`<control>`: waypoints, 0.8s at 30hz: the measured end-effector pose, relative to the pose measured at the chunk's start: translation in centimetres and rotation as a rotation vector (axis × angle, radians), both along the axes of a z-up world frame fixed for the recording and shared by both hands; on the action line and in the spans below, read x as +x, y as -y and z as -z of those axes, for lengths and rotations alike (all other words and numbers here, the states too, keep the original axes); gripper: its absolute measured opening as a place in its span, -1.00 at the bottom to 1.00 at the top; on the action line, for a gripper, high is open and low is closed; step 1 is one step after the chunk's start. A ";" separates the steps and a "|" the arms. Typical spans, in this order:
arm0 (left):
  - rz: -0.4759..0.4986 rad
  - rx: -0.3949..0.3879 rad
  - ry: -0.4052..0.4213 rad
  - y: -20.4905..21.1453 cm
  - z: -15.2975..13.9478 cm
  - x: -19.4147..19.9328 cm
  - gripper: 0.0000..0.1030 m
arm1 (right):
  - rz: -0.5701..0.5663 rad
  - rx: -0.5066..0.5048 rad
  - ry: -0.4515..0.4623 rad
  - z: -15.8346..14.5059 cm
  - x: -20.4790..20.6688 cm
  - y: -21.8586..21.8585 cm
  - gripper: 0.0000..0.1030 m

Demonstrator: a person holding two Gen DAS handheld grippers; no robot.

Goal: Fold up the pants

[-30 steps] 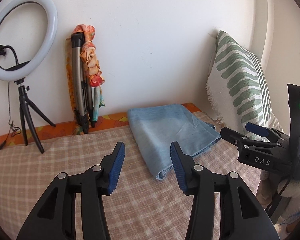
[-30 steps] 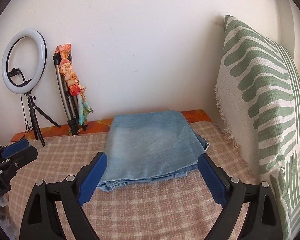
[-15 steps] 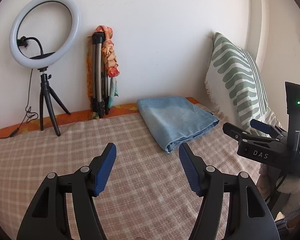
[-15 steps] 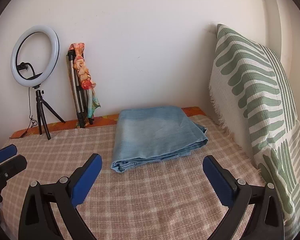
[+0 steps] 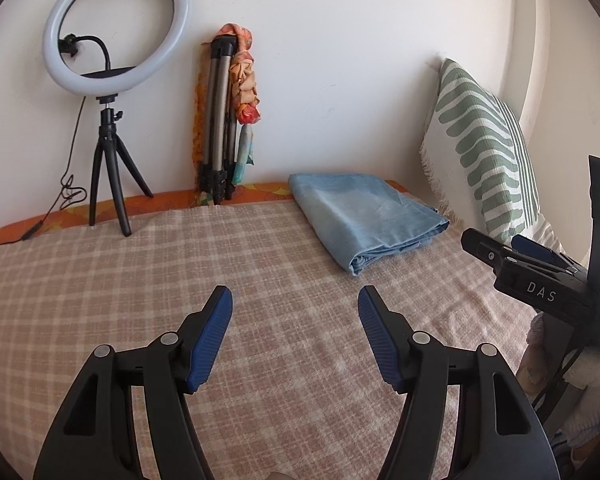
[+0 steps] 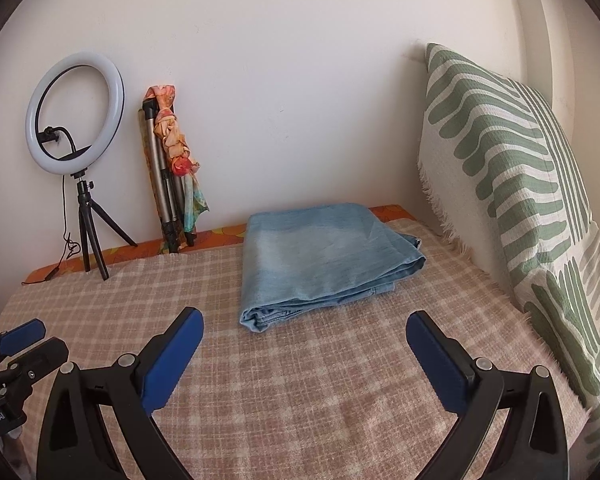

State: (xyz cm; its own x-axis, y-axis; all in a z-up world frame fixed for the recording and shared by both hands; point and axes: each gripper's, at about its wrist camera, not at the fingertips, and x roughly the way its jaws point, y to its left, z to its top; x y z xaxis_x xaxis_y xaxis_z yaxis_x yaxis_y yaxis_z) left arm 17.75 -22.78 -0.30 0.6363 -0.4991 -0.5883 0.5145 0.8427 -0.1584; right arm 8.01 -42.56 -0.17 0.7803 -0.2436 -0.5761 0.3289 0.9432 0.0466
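Light blue denim pants (image 5: 364,218) lie folded into a compact rectangle at the back right of the checked bed cover; they also show in the right wrist view (image 6: 324,258). My left gripper (image 5: 295,322) is open and empty, above the cover well in front of the pants. My right gripper (image 6: 304,344) is open wide and empty, just in front of the pants' folded edge. The right gripper's body (image 5: 540,280) shows at the right of the left wrist view; the left gripper's tips (image 6: 20,338) show at the left of the right wrist view.
A ring light on a small tripod (image 5: 108,80) and a folded tripod with an orange scarf (image 5: 228,120) stand against the back wall. A green-patterned pillow (image 6: 532,184) leans at the right. The beige checked cover (image 6: 300,380) spreads under both grippers.
Both grippers have pulled back from the folded pants, which now look smaller and farther away. The left gripper has opened wider. The pants have not moved.
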 end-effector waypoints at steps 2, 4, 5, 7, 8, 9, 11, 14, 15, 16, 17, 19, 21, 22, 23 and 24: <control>0.000 0.004 0.000 -0.2 0.1 -0.1 0.26 | -0.007 0.018 0.002 0.0 0.1 -0.1 0.99; 0.004 0.007 -0.001 -0.2 0.1 -0.2 0.26 | -0.009 0.009 0.016 -0.3 0.0 -0.3 0.99; 0.004 0.009 -0.001 -0.2 0.1 -0.3 0.26 | -0.007 -0.003 0.022 -0.5 0.0 -0.5 0.99; 0.007 0.006 -0.010 -0.2 0.1 -0.5 0.26 | -0.007 -0.016 0.036 -0.8 0.0 -0.8 1.00; 0.011 0.007 -0.010 -0.1 0.1 -0.7 0.26 | -0.009 -0.014 0.039 -0.8 0.0 -0.9 1.00; 0.011 0.012 -0.004 -0.1 0.1 -0.9 0.26 | -0.010 -0.010 0.038 -0.8 0.0 -1.0 1.00; 0.011 0.028 0.015 0.1 0.0 -1.2 0.26 | -0.010 -0.002 0.033 -0.7 0.2 -1.0 1.00; 0.014 0.037 0.016 0.1 0.0 -1.4 0.26 | -0.012 0.018 0.023 -0.4 0.4 -0.9 1.00; 0.012 0.036 0.012 0.1 0.0 -1.4 0.26 | -0.010 0.021 0.022 -0.4 0.5 -0.9 1.00; 0.011 0.035 0.006 0.0 0.1 -1.3 0.26 | -0.007 0.019 0.022 -0.3 0.4 -0.9 1.00; 0.009 0.036 0.002 0.0 0.1 -1.3 0.27 | -0.006 0.014 0.023 -0.3 0.4 -1.0 1.00; 0.005 0.038 -0.002 -0.1 0.2 -1.3 0.27 | -0.006 0.004 0.022 -0.3 0.5 -1.1 1.00; -0.001 0.040 -0.001 -0.2 0.2 -1.3 0.27 | -0.004 -0.002 0.023 -0.2 0.6 -1.2 1.00; -0.003 0.039 -0.001 -0.2 0.2 -1.3 0.27 | -0.002 -0.007 0.023 -0.2 0.6 -1.2 1.00; -0.005 0.039 -0.001 -0.3 0.1 -1.3 0.27 | 0.000 -0.008 0.022 -0.2 0.6 -1.2 1.00; -0.007 0.038 -0.001 -0.3 0.1 -1.3 0.27 | 0.000 -0.005 0.023 -0.2 0.6 -1.2 1.00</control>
State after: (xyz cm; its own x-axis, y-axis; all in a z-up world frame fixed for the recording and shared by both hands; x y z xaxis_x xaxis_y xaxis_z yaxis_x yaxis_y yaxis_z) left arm 16.42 -22.46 -0.41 0.6391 -0.4723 -0.6070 0.5089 0.8514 -0.1267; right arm 8.61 -41.35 0.04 0.7934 -0.2463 -0.5566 0.3274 0.9436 0.0493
